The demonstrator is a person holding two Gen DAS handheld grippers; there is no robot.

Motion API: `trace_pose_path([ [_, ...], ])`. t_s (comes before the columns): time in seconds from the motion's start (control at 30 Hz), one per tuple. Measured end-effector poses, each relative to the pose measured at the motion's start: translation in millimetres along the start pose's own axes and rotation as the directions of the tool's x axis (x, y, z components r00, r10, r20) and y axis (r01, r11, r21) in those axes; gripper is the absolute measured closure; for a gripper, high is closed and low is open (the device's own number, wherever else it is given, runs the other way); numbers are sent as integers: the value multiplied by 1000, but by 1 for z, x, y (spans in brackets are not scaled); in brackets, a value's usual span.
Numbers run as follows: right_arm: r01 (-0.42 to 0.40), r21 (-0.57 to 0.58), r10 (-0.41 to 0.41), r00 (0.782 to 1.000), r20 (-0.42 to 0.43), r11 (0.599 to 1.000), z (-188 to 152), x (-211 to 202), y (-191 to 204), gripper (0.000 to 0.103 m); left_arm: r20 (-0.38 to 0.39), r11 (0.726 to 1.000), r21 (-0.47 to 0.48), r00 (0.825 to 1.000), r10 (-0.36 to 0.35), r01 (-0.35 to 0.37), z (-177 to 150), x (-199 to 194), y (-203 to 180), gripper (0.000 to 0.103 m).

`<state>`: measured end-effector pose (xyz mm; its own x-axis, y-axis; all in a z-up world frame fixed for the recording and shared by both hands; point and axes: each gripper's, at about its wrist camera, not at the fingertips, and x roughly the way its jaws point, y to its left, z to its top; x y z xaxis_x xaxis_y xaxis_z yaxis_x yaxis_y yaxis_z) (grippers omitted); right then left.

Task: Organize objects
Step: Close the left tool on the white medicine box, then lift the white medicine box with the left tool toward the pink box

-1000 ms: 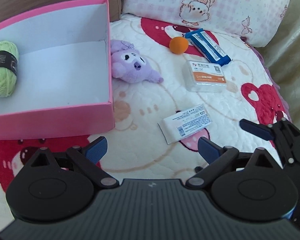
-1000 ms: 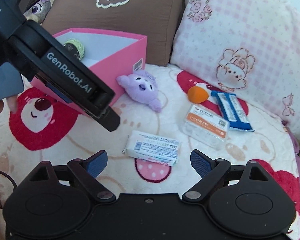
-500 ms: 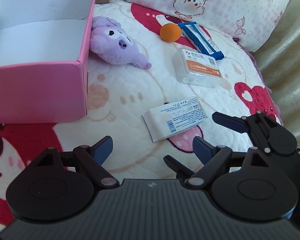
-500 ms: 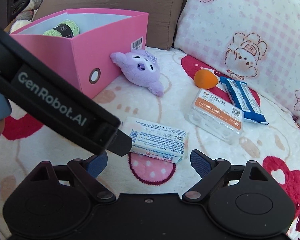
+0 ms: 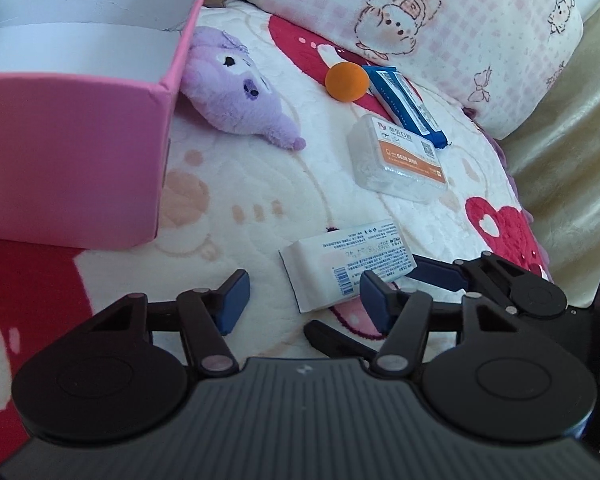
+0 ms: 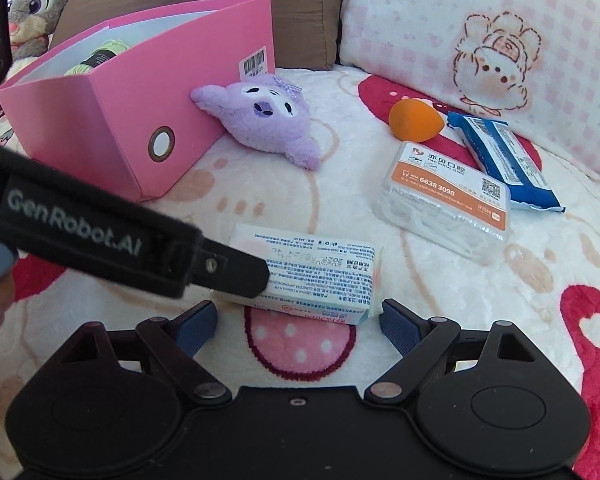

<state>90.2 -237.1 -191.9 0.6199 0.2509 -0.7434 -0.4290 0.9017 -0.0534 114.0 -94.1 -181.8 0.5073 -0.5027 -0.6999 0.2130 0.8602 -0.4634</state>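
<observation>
Grippers converge on one white tissue pack point(image 6: 312, 276) lying flat on the quilted blanket point(image 6: 440, 280), at six o'clock in both wrist views, while the pink box point(image 6: 140, 120) stands at ten o'clock with green yarn point(image 6: 100, 54) already inside. We see the left gripper point(image 5: 300, 300) closing, its jaws still apart with the pack's near corner between them and no pad pressing yet; in the right wrist view one of its black fingers point(image 6: 236, 272) crosses the pack's left end. We see the right gripper point(image 6: 296, 322) spread wide, the pack just ahead of its blue pads, not touched. We judge the main risk a clash: two tools on one small soft pack could knock fingers together or push it askew. A corner pinch by the left jaws could also let the slick wrapper slip or fold on the lift. The purple plush point(image 6: 260, 120) leans against the box at twelve o'clock, with the orange sponge point(image 6: 416, 120), blue packet point(image 6: 504, 156) and floss-pick case point(image 6: 444, 200) at two o'clock, well apart from the grab.
</observation>
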Motion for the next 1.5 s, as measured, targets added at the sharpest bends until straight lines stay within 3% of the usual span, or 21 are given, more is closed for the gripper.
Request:
trace_pose_path([
  [0.1,7,-14,-7,1000,8,1000,1,0,4,19,12,999,16,999,-30,30,-1,1,-3,60],
  [0.13,13,-23,-13,1000,13,1000,1,-1,6,21,24,999,4,999,-38,38,-2,1,-2,70],
  [0.37,21,-31,-20,999,37,999,-2,-8,8,31,23,999,-13,999,-43,43,0,-1,1,70],
  [0.53,10,-3,-10,1000,22,1000,-5,-8,9,32,-38,999,-18,998,-40,39,0,3,0,69],
  [0.77,14,92,-19,999,51,996,-15,-10,12,30,-58,996,-73,996,-62,57,1,1,4,70],
  [1.3,14,61,-15,1000,8,998,-13,-28,29,30,-95,998,-30,994,54,-58,-9,-18,-21,68],
  [1.5,-2,74,4,999,-32,997,-11,-37,41,26,-160,995,-1,983,95,-96,-7,-31,-30,67],
])
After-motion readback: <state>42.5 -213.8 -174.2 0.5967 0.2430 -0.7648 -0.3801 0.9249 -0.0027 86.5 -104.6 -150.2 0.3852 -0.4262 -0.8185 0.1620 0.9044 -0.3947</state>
